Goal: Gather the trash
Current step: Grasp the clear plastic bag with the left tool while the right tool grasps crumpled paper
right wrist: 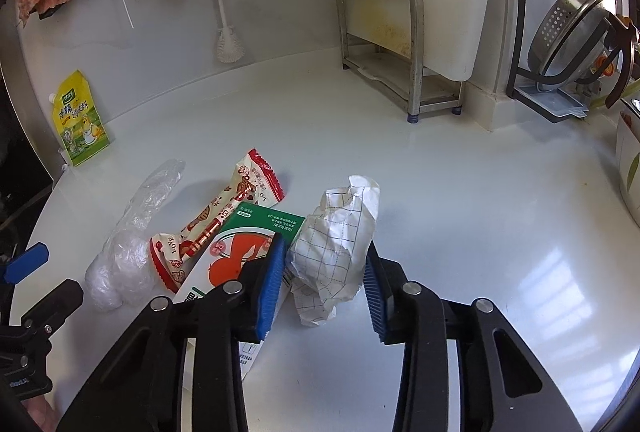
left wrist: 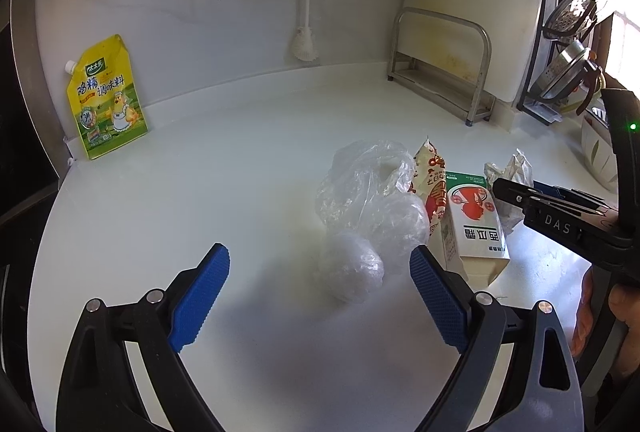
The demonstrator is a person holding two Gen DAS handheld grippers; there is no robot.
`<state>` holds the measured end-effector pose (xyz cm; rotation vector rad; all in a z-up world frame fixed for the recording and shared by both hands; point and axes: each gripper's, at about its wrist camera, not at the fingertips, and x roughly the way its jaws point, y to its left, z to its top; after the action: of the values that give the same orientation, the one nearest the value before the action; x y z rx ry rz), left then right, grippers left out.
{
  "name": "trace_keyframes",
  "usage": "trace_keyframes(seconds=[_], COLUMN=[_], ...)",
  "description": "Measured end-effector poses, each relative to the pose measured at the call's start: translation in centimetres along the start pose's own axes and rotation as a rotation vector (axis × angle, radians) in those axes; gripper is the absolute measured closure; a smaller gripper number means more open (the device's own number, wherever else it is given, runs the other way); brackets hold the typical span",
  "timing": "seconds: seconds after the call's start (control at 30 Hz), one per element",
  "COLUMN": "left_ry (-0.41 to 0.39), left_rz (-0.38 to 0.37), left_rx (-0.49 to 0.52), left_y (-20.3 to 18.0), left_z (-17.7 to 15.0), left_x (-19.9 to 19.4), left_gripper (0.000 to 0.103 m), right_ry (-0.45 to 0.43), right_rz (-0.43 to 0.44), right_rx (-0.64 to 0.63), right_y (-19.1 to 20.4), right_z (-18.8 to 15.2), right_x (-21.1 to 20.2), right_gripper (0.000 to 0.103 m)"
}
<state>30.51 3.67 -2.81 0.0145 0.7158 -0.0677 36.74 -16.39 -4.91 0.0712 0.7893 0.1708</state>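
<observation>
**Trash in a row on the worktop, both tongs spread**

We've got four bits of trash lying close together on the glossy white worktop [left wrist: 200,192], lower centre of both views.

Left wrist view: our left tongs [left wrist: 320,284] are spread wide, blue pads apart, holding nothing. Btwn them, just ahead, sits the crumpled clear plastic bag [left wrist: 368,208], bunched into rounded lumps. Right of it, touching, lies the red-and-cream snack wrapper [left wrist: 432,192], then the white carton w/ green band and red print [left wrist: 474,224], lying flat. Behind the carton, the crumpled white grid-printed paper [left wrist: 516,172], partly hidden by our right tongs coming in from the right edge of frame.

Right wrist view: our right tongs [right wrist: 326,272] are also spread, one pad each side of the grid paper [right wrist: 340,248]. Left pad is at the carton [right wrist: 236,252] edge; right pad is close to the paper, but we can't tell if either pad touches it. Snack wrapper [right wrist: 224,220] runs diagonally left of the carton, plastic bag [right wrist: 132,236] further left.

Background: yellow-green spouted seasoning pouch [left wrist: 106,98] leans on the wall, left of frame. White bottle brush w/ blue top [left wrist: 306,16] hangs upper centre. Steel rack [left wrist: 440,68] stands upper right, well apart from the trash.
</observation>
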Motion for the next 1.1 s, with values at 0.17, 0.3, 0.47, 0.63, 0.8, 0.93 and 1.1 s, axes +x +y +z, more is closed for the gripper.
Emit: trace_keyframes(seconds=[0.17,0.3,0.47,0.63,0.8,0.93,1.1], left_ry=[-0.008,-0.014,0.010,0.012,0.007,0.009,0.047], left_rz=[-0.017,-0.011,0.000,0.041,0.046,0.048,0.022], left_rx=[-0.008,0.004,0.026,0.043,0.058,0.058,0.043], left_y=[-0.2,-1.0,-2.1,-2.5,-2.6,-2.3,-2.0], left_z=[0.3,0.9,1.6,1.8,1.8,1.8,1.8], left_x=[0.2,0.6,1.8,2.6,2.8,3.0,3.7], left_gripper=[0.013,0.012,0.011,0.011,0.011,0.011,0.024], right_ry=[-0.033,-0.052,-0.049,-0.054,-0.051,-0.048,-0.043], right_rz=[0.017,0.017,0.030,0.043,0.049,0.050,0.054], right_rx=[0.034,0.042,0.053,0.047,0.041,0.036,0.028], right_y=[-0.8,-1.4,-1.8,-1.6,-1.4,-1.3,-1.2], right_z=[0.0,-0.2,-0.4,-0.3,-0.3,-0.3,-0.4], right_x=[-1.1,-2.1,-2.5,-2.7,-2.7,-2.6,-2.4], right_gripper=[0.069,0.069,0.069,0.069,0.069,0.069,0.069])
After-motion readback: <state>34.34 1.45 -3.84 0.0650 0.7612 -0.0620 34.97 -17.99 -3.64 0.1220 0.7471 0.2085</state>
